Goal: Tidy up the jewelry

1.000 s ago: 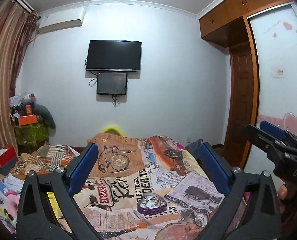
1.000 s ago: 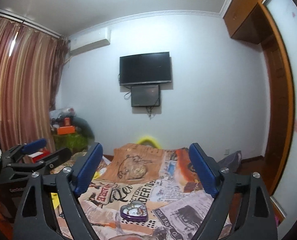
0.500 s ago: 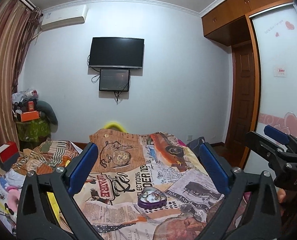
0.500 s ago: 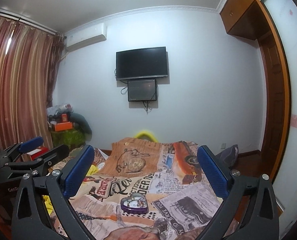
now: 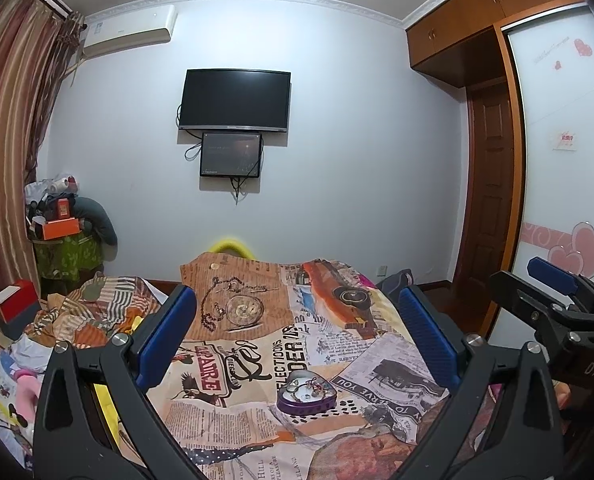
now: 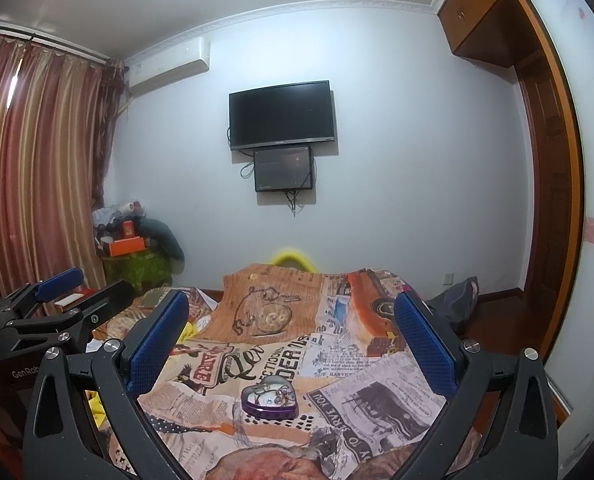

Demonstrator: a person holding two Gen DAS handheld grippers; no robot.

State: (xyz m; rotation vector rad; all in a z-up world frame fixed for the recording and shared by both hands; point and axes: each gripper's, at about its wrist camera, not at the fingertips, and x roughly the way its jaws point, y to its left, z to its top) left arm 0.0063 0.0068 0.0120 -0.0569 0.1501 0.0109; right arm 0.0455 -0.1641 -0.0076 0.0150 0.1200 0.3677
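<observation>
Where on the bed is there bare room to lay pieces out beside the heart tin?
Flat bedspread lies free all round the heart tin, widest beyond it toward the far edge. Crowded: the rumpled striped cloth and clutter along the bed's curtain side.

A white wall (image 5: 357,160) carries a dark TV (image 5: 235,100) with a smaller screen (image 5: 231,155) just below. An air conditioner (image 5: 131,28) sits beside striped curtains (image 6: 37,168). A wooden wardrobe (image 5: 493,128) stands right. A newspaper-print bedspread (image 5: 257,344) covers the bed.
</observation>
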